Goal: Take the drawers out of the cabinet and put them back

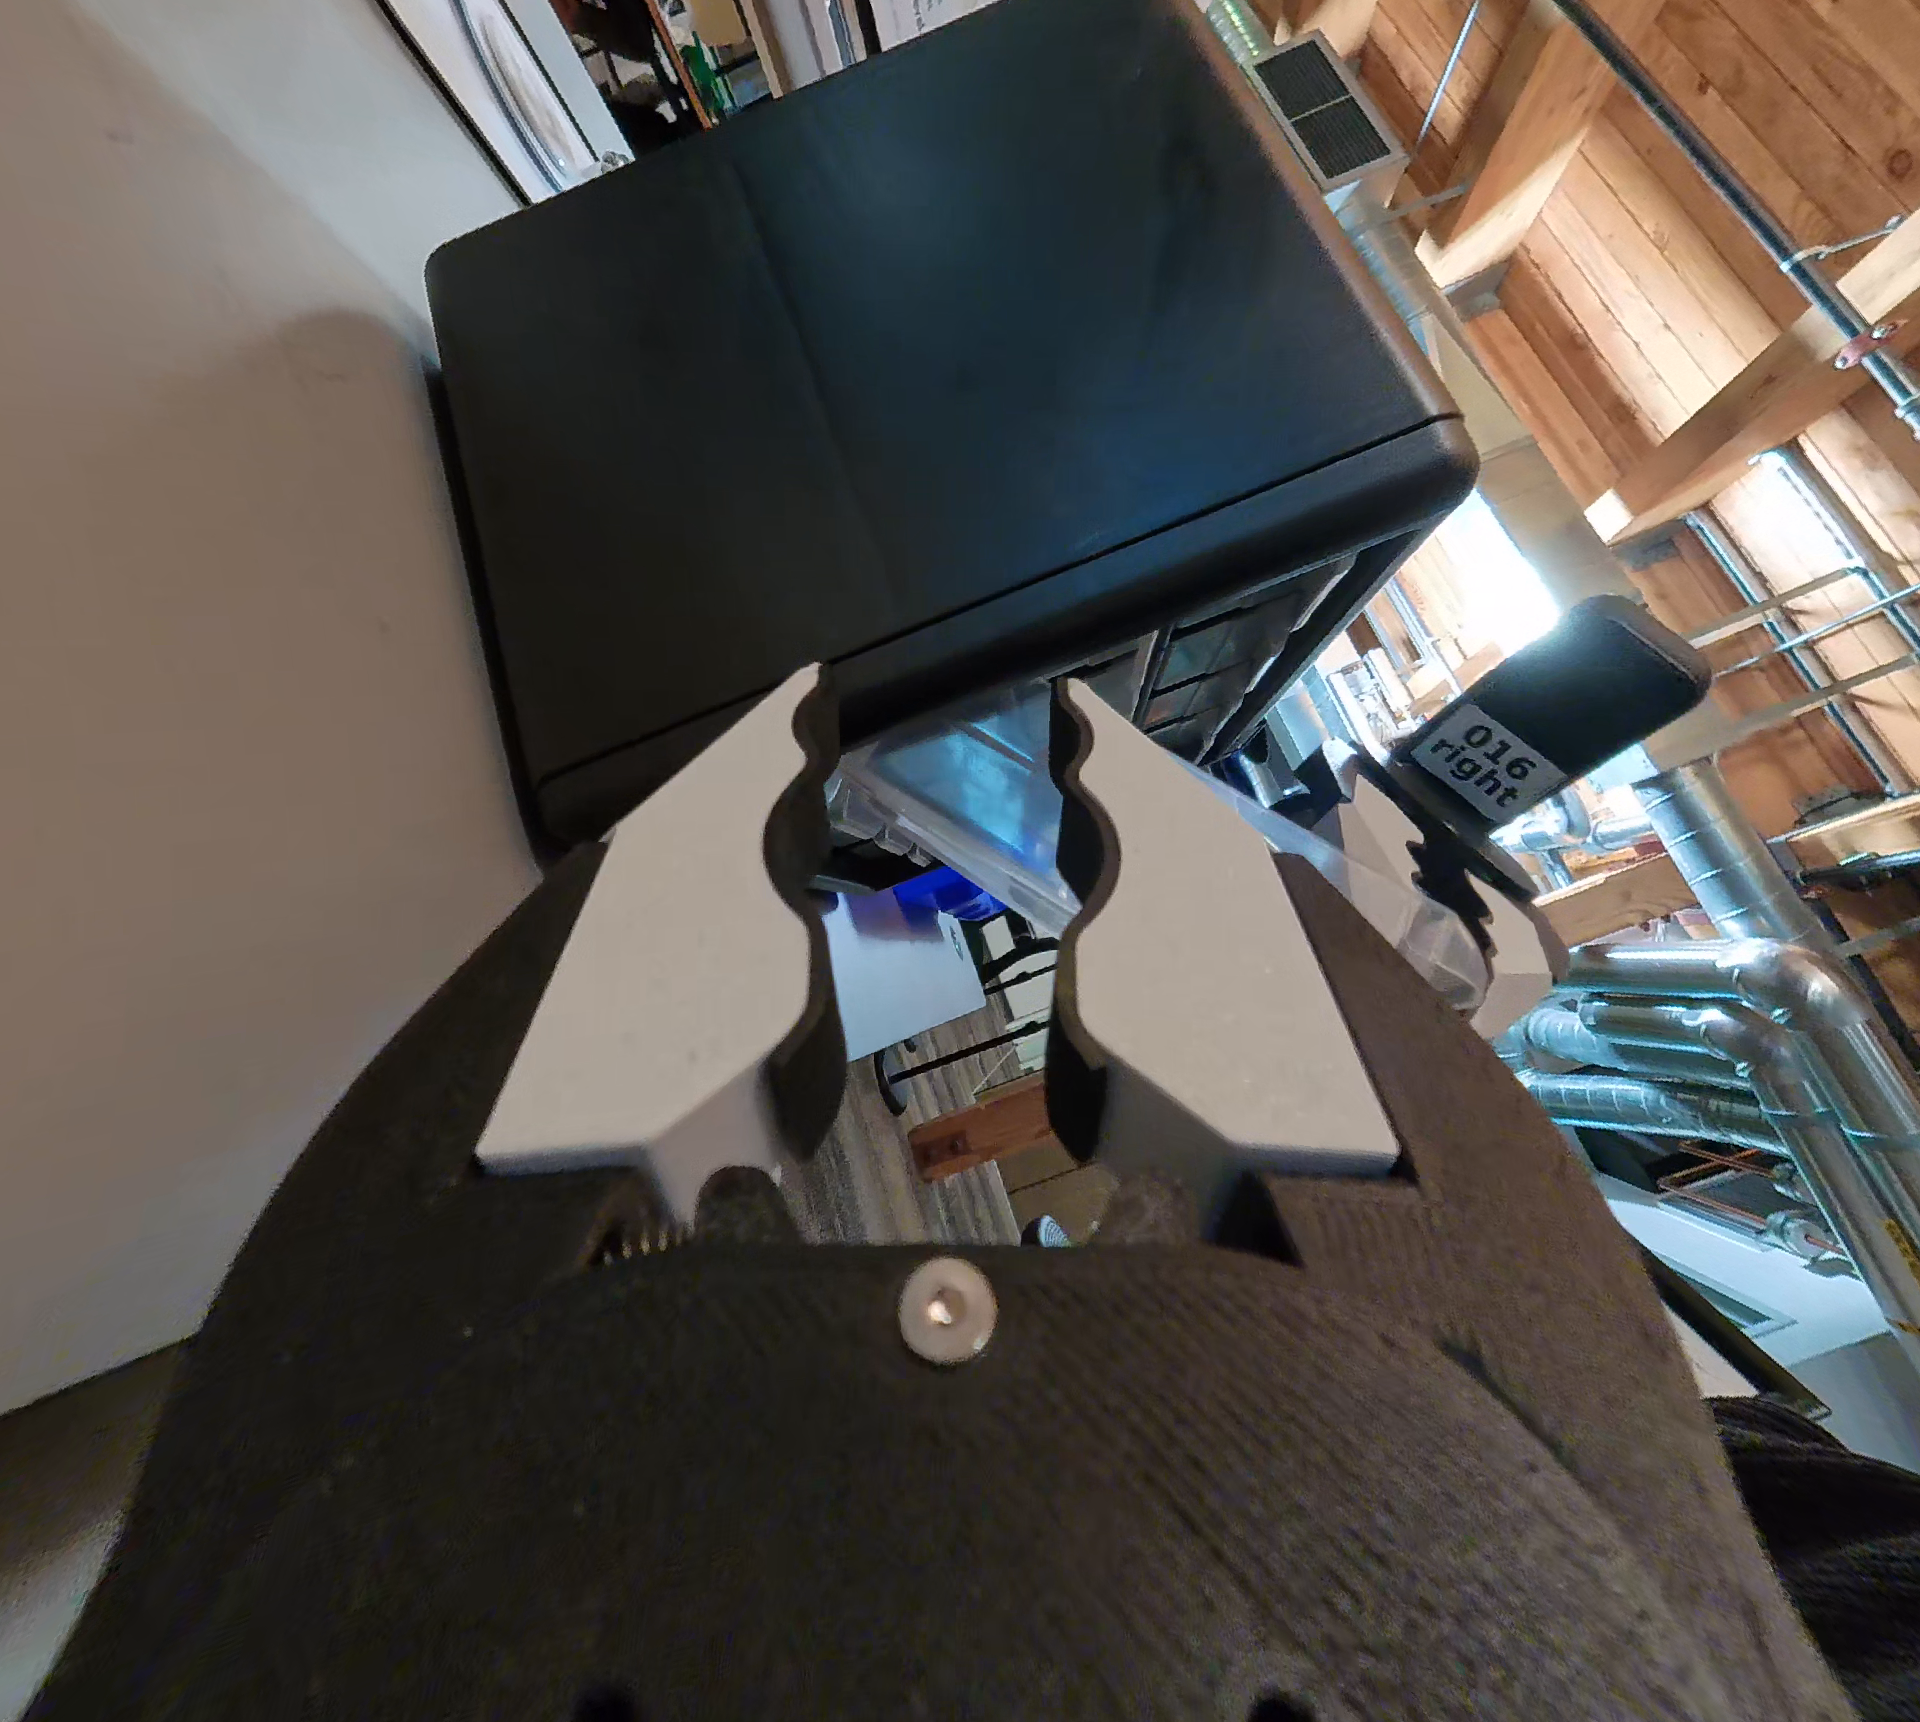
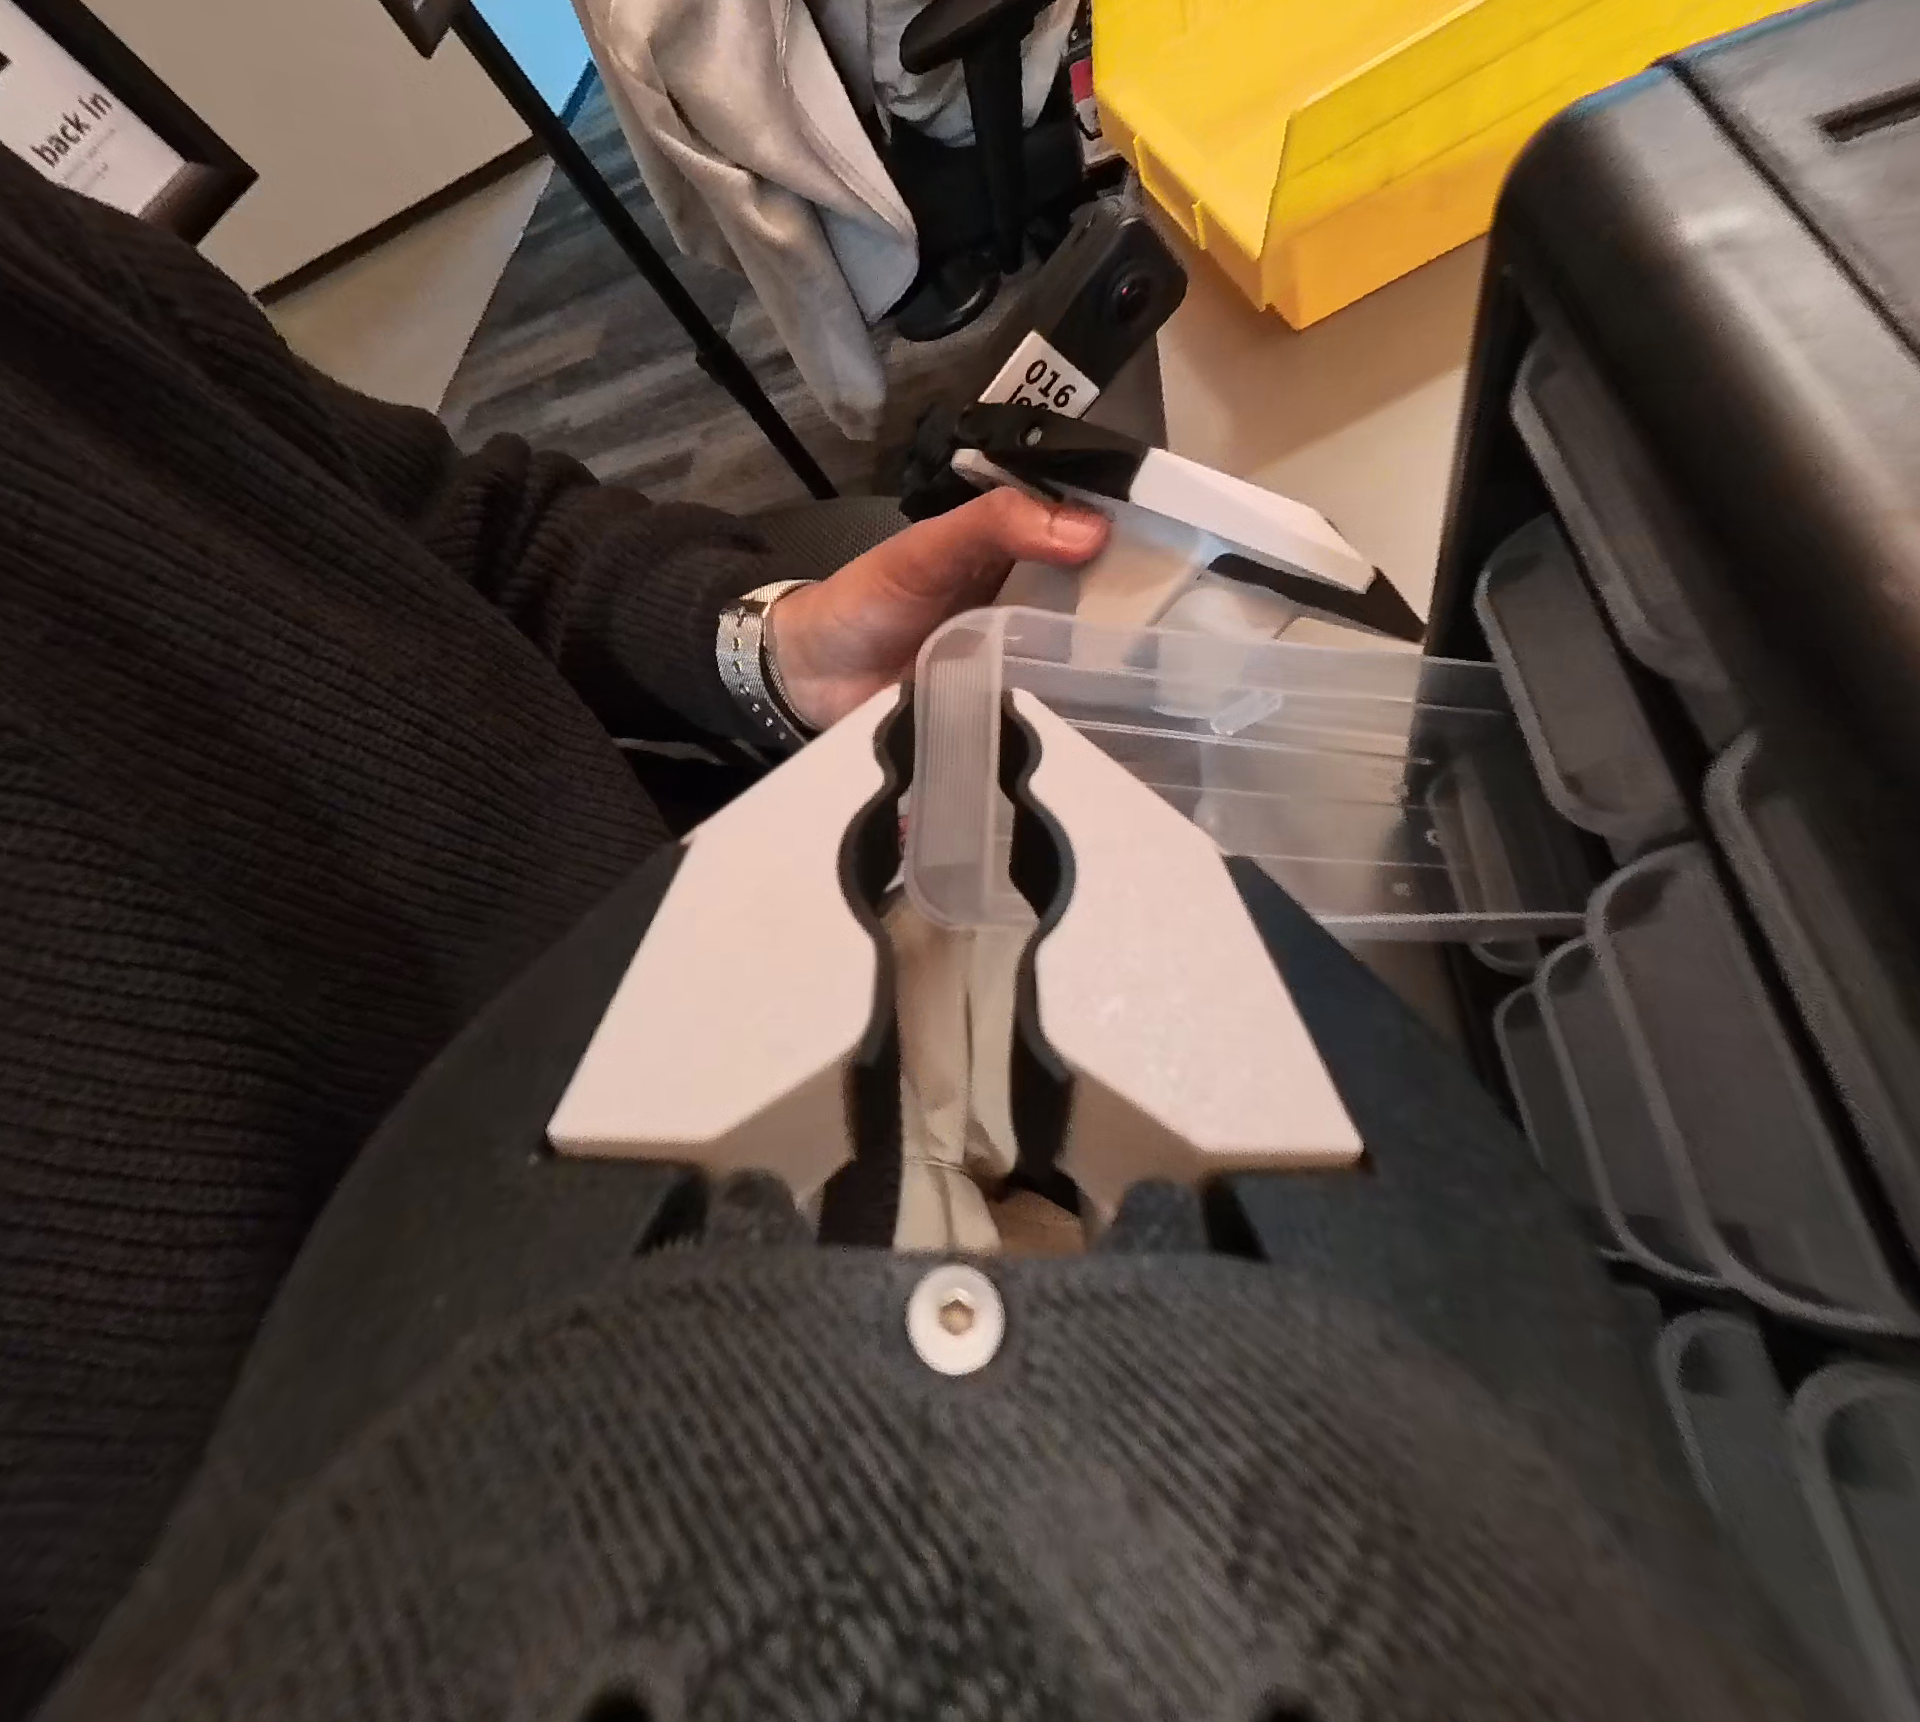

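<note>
The black cabinet (image 2: 1714,477) stands at the right of the right wrist view, with several closed drawers (image 2: 1683,1028) in its front. My right gripper (image 2: 958,722) is shut on the ribbed front handle of a clear drawer (image 2: 1247,737), which sticks partly out of the cabinet. In the left wrist view the cabinet (image 1: 935,342) shows its plain black outer wall. My left gripper (image 1: 940,706) is open and empty at the cabinet's near edge. The clear drawer (image 1: 966,779) shows beyond its fingers. In the right wrist view a hand holds the left gripper (image 2: 1195,529) behind the drawer.
A yellow bin (image 2: 1403,62) lies on the beige table (image 2: 1351,384) behind the cabinet. A person's dark-sleeved arm (image 2: 312,633) fills the left. A chair with a light coat (image 2: 748,114) and black sign stands (image 2: 644,238) are beyond the table edge. The right gripper's body (image 1: 1475,799) shows at the right.
</note>
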